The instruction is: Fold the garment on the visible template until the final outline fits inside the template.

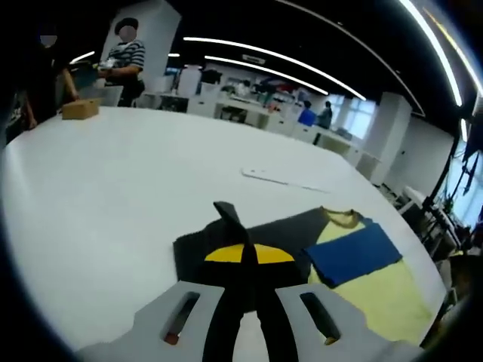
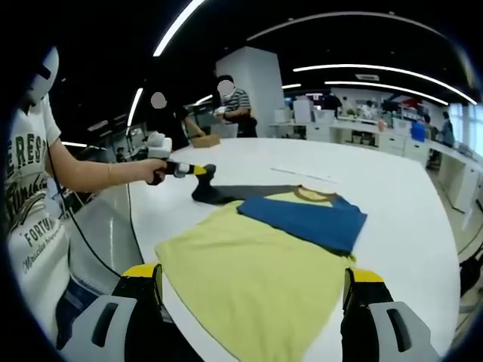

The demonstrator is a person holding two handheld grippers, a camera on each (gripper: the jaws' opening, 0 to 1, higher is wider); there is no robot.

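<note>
We have the garment lying flat on the white counter, a yellow shirt with one blue sleeve folded across the chest and a dark grey sleeve stretched out to the far side. No template outline can be made out on the counter in either view, so we cannot say how the shirt sits against it.

In the left gripper view, our left gripper has its fingers together, clamped on the grey sleeve, with a peak of dark cloth lifted between the tips. The right gripper view shows the same pinch from across the counter, the person's hand holding the tool at the sleeve's end. Our right gripper hangs over the near hem with its fingers wide apart, touching nothing that we can see.

We judge the step in hand to be folding the grey sleeve over the body, to match the blue one.

The risks from here (as we read them):

- The pinch looks small, so the cloth could slip out mid-carry and the sleeve fall crumpled.
- With nothing holding the body down, pulling the sleeve could drag the whole shirt across the counter and off its place.
- The blue sleeve could be disturbed if the grey one is swept across too low.
- The near hem lies close to the counter's edge and might slide over it.
</note>
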